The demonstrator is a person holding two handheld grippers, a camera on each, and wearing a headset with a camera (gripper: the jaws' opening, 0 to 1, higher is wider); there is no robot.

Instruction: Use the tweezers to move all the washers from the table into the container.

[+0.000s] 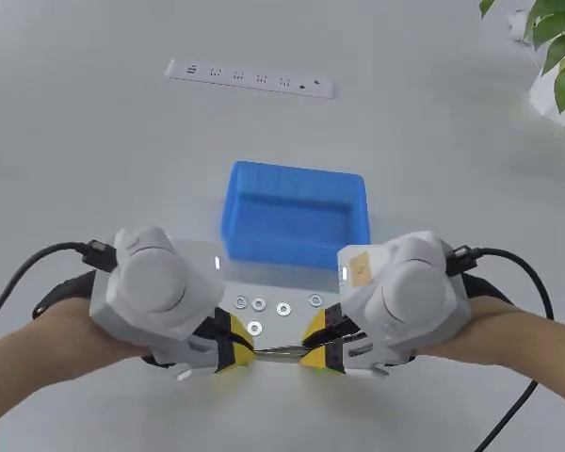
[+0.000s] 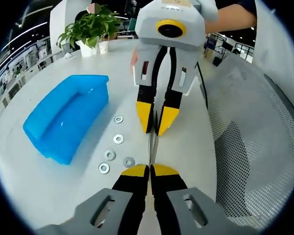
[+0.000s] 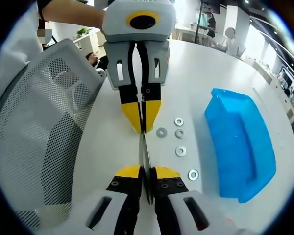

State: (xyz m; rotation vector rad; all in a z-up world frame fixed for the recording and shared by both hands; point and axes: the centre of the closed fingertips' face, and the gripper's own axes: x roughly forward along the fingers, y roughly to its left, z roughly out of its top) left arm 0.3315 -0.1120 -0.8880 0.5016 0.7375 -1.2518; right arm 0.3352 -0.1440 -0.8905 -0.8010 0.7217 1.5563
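Two grippers sit low in the head view, yellow tips turned toward each other. The left gripper (image 1: pixel 235 352) is at the lower left of the frame and the right gripper (image 1: pixel 314 352) is at the lower right.

Under them spreads the pale grey table (image 1: pixel 94 169), which runs to every edge of the head view. A mesh chair (image 3: pixel 44 127) takes up the left side of the right gripper view. The blue bin (image 1: pixel 282 247) stands in the middle of the head view, just above the grippers. It shows at the left of the left gripper view and at the right of the right gripper view. A green plant (image 1: pixel 556 47) peeks in at the upper right corner. A white power strip (image 1: pixel 251 78) lies near the top, a bit left of the middle.

The thin metal tweezers (image 1: pixel 278 352) stretch across the small gap between the yellow tips. Both grippers have their jaws squeezed tight on them, one at each end.

Five small washers (image 1: pixel 259 304) lie flat on the table between the bin and the grippers. Four make a loose row, and one sits a little lower, close to the left gripper's tips.
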